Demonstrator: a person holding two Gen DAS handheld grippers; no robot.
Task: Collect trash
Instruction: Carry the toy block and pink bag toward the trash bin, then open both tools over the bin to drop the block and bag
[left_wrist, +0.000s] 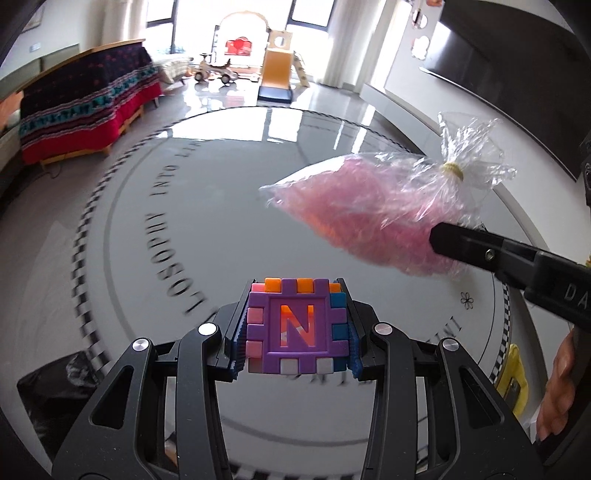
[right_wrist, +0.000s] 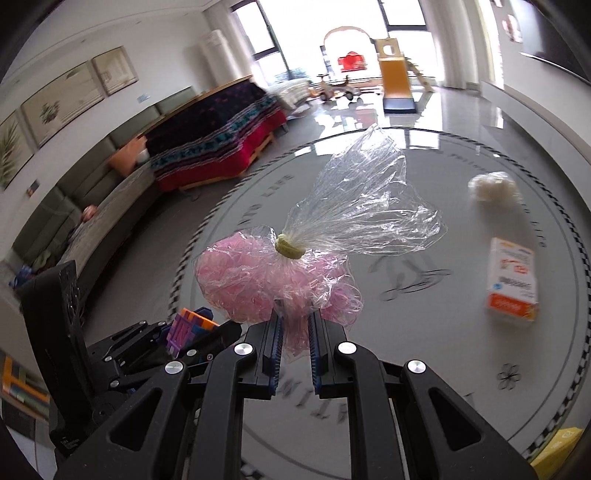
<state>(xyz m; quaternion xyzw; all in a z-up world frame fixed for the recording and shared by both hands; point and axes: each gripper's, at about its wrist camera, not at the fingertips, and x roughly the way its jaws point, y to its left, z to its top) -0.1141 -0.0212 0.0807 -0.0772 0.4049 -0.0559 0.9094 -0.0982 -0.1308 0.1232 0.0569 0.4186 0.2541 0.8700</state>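
Note:
My left gripper (left_wrist: 295, 328) is shut on a purple foam puzzle cube (left_wrist: 297, 328) with an orange letter N, held above the round grey table (left_wrist: 229, 206). The cube also shows in the right wrist view (right_wrist: 188, 328). My right gripper (right_wrist: 295, 332) is shut on a clear plastic bag of pink shreds (right_wrist: 273, 280), tied with a yellow band, held above the table. The bag also shows in the left wrist view (left_wrist: 373, 210), with a right fingertip (left_wrist: 454, 240) against it. A crumpled white paper ball (right_wrist: 493, 188) and a white and orange carton (right_wrist: 511, 282) lie on the table to the right.
A yellow object (right_wrist: 557, 448) sits at the table's near right edge. A black bag (left_wrist: 48, 391) lies low at the left. A sofa with a red and dark blanket (left_wrist: 85, 107) stands to the left, a toy slide (left_wrist: 277, 74) far back.

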